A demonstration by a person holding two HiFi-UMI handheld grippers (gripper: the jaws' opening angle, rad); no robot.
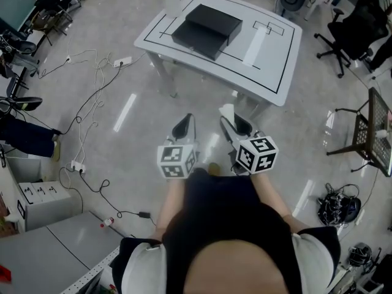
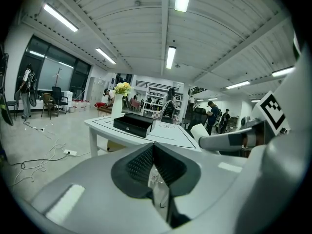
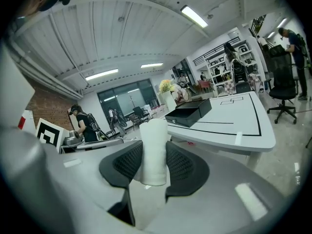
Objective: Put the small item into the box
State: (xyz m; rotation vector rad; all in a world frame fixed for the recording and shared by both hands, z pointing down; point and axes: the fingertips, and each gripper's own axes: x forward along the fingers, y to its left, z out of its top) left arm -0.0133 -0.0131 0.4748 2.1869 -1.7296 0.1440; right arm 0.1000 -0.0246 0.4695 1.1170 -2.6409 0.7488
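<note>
A black box (image 1: 206, 30) lies open on the white table (image 1: 275, 66) ahead of me, its lid set beside it. It also shows as the black box (image 2: 133, 124) in the left gripper view and the black box (image 3: 189, 112) in the right gripper view. Both grippers hang over the floor, short of the table. My right gripper (image 3: 153, 149) is shut on a white roll (image 3: 154, 130) that stands upright between the pads; in the head view the roll (image 1: 228, 110) pokes from the right gripper (image 1: 236, 124). My left gripper (image 1: 183, 126) has its jaws together, the left gripper (image 2: 152, 147) holding nothing I can make out.
Cables and power strips (image 1: 121, 61) trail over the floor at left. Office chairs (image 1: 352, 32) stand at the far right, and a black mesh stand (image 1: 367, 130) is nearer. A grey cabinet (image 1: 43, 250) sits at lower left. A vase of flowers (image 2: 120, 99) is on the table's far end.
</note>
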